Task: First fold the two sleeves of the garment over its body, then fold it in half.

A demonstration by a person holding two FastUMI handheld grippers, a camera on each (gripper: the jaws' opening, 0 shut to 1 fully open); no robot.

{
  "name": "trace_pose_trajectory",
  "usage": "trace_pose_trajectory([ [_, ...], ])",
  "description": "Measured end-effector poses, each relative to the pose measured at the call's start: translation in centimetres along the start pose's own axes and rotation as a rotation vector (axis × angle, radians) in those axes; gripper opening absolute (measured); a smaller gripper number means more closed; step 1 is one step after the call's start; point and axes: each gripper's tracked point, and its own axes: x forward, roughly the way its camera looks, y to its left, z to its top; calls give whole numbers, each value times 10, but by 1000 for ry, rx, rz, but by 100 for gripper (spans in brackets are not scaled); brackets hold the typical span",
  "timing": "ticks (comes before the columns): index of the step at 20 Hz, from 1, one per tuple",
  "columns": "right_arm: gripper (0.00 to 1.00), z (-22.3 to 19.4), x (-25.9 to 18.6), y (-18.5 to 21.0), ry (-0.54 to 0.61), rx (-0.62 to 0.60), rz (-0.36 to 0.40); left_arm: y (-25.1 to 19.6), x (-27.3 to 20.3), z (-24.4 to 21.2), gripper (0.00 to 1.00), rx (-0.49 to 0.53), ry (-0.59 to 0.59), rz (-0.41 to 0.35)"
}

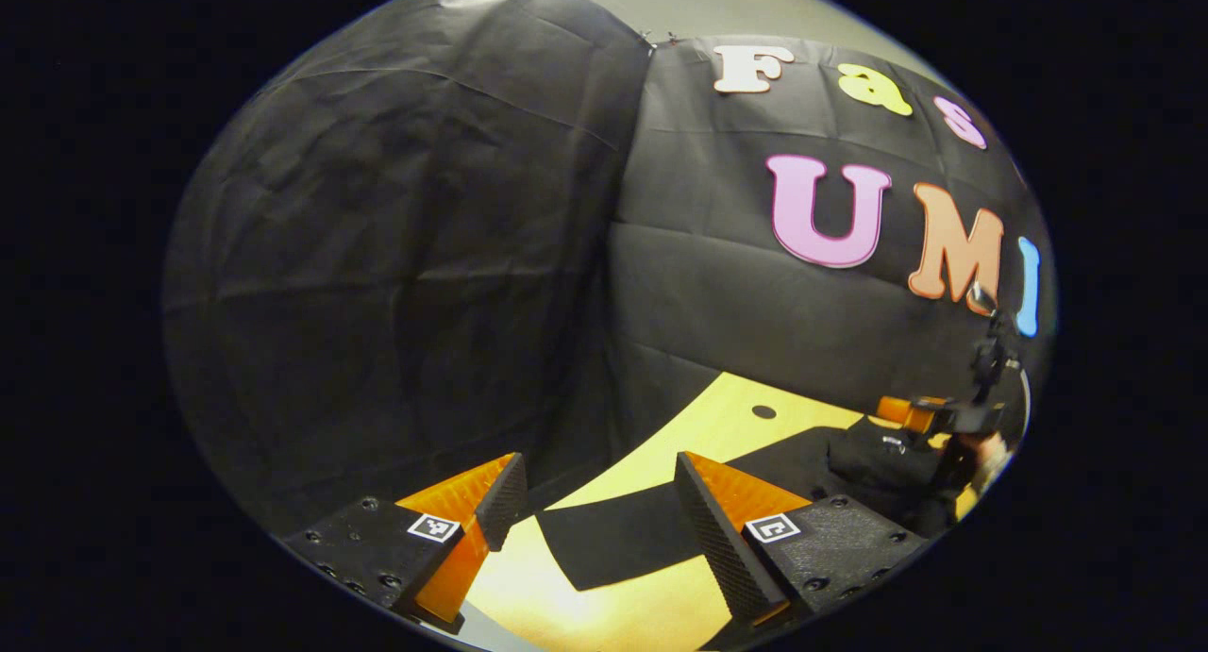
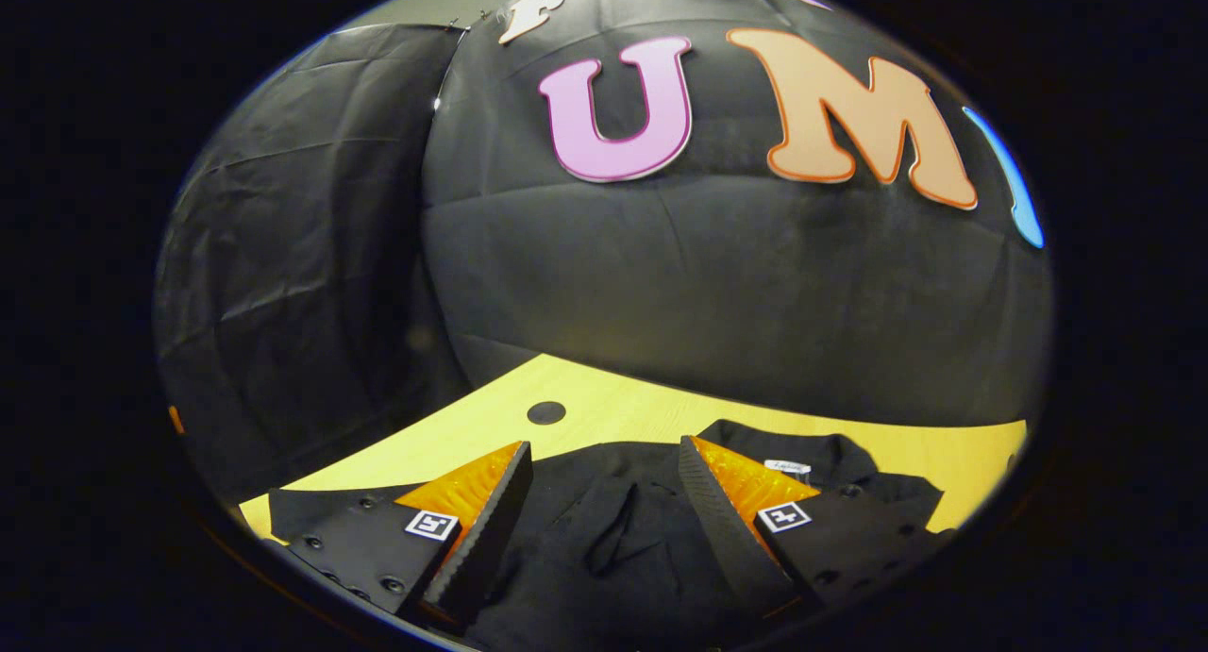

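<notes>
Black cloth booth wall [image 2: 736, 284] rises behind a yellow wooden table [image 2: 623, 411], whose top carries a small dark round hole [image 2: 546, 411]. A black fabric garment [image 2: 604, 539] lies flat on the table; in the right gripper view its collar with a small white label [image 2: 788, 466] points toward the wall, and a crease runs down the cloth between the fingers. In the left gripper view one flat black sleeve [image 1: 613, 539] stretches across the bare table top beneath the left claw [image 1: 599, 510], which is tilted and hangs above the table with its fingers spread wide, holding nothing. The right claw [image 2: 604, 501] hovers over the garment's body, level, its fingers likewise spread apart with cloth visible in the gap; whether its tips touch the fabric cannot be told. At the right edge of the left gripper view, the right claw appears farther off above the bunched part of the garment, with a hand [image 1: 991, 459] partly visible behind it.
</notes>
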Motion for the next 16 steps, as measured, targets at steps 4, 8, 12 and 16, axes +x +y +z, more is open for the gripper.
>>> trace_pose_trajectory([
  [4, 95, 51, -113, -46, -118, -53, -96, -3, 15, -55, 94, 44, 103, -11],
  [8, 97, 88, -217, -89, -241, -53, -207, 0, 26, -105, 94, 68, 230, -4],
  [12, 100, 86, -277, -153, -295, -26, -414, 6, 35, -130, 96, 79, 295, 9],
  [16, 100, 72, -334, -212, -317, 37, -594, 4, 42, -148, 95, 99, 349, -4],
])
